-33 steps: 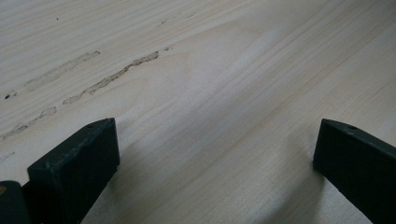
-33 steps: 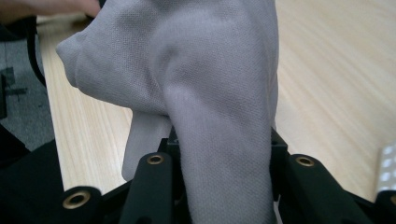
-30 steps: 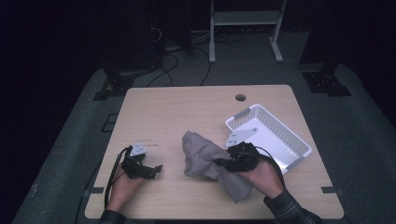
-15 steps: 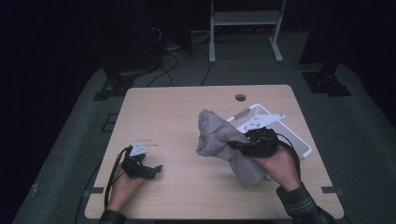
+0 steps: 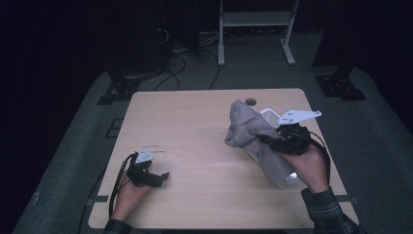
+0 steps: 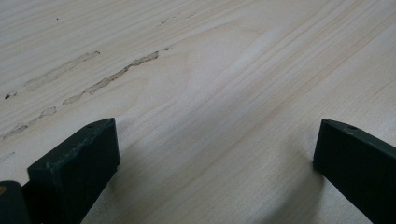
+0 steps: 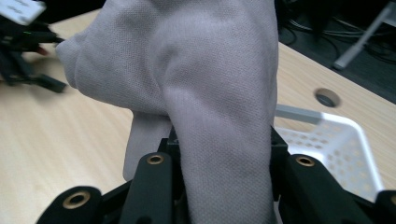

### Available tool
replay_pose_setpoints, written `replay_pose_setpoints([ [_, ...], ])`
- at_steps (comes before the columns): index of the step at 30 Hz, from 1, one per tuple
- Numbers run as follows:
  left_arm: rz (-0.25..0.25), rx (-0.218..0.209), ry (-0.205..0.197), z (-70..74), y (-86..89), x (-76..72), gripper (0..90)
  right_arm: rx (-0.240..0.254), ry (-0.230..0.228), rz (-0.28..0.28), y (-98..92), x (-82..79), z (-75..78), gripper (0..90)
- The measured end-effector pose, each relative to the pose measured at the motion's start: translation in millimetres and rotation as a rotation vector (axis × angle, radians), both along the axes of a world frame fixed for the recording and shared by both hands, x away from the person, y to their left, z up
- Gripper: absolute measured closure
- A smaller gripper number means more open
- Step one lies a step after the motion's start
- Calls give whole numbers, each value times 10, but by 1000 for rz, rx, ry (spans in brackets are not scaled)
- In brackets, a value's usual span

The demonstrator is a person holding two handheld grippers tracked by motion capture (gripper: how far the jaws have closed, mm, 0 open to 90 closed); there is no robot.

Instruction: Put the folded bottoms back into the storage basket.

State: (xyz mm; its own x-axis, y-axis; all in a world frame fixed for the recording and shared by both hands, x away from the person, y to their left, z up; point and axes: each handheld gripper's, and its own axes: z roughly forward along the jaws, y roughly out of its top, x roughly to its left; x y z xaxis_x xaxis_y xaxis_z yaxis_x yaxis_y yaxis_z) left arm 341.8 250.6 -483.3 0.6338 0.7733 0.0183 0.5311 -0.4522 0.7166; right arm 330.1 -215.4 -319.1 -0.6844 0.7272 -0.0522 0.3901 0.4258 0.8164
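- At the left of the high view, about 8 o'clock from the table's centre, the left gripper (image 5: 163,177) rests low on the wooden table (image 5: 195,131), held in the person's left hand (image 5: 129,191).
- In the left gripper view its two black jaws stand wide apart, with bare pale wood grain between them and nothing in their grasp. A few faint scuff marks (image 6: 112,77) streak the wood toward 10 o'clock from the jaws.
- A black cable (image 5: 117,180) loops from this gripper back toward the table's near edge.
- Right of centre, at about 3 o'clock, a grey cloth (image 5: 251,134) is lifted off the table in a bunched heap, one tail hanging toward 5 o'clock.
- The right gripper (image 5: 272,141) is clamped on that cloth. In the right gripper view the fabric (image 7: 205,93) runs up from between the two black jaws, which are partly closed and press it from both sides.
- The person's right hand (image 5: 307,163), in a plaid sleeve (image 5: 326,209), holds this gripper.
- Behind and beneath the cloth sits a white perforated basket (image 7: 336,140), near the table's right edge, largely covered in the high view.
- A round hole (image 5: 251,102) in the tabletop lies at 12 o'clock from the cloth.
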Motion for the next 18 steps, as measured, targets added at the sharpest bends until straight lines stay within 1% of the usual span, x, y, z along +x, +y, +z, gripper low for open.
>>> replay_pose_setpoints([
  [4, -1, 1, 2, 2, 1, 0, 0, -11, 5, -45, -87, 78, -67, 655],
  [7, -3, 4, 2, 3, 3, 0, 0, -29, 1, -79, -140, 140, -123, 655],
  [10, 1, -2, 2, 0, -1, -1, 0, -44, 5, -113, -185, 198, -175, 655],
  [12, 1, -2, 2, 0, -1, -2, 0, -58, 11, -130, -219, 240, -211, 655],
  [15, -1, 0, 1, 1, 0, 0, 0, -66, 26, -149, -269, 301, -264, 655],
  [18, 1, -2, 1, 0, -2, -1, 0, -78, 52, -169, -316, 370, -336, 654],
])
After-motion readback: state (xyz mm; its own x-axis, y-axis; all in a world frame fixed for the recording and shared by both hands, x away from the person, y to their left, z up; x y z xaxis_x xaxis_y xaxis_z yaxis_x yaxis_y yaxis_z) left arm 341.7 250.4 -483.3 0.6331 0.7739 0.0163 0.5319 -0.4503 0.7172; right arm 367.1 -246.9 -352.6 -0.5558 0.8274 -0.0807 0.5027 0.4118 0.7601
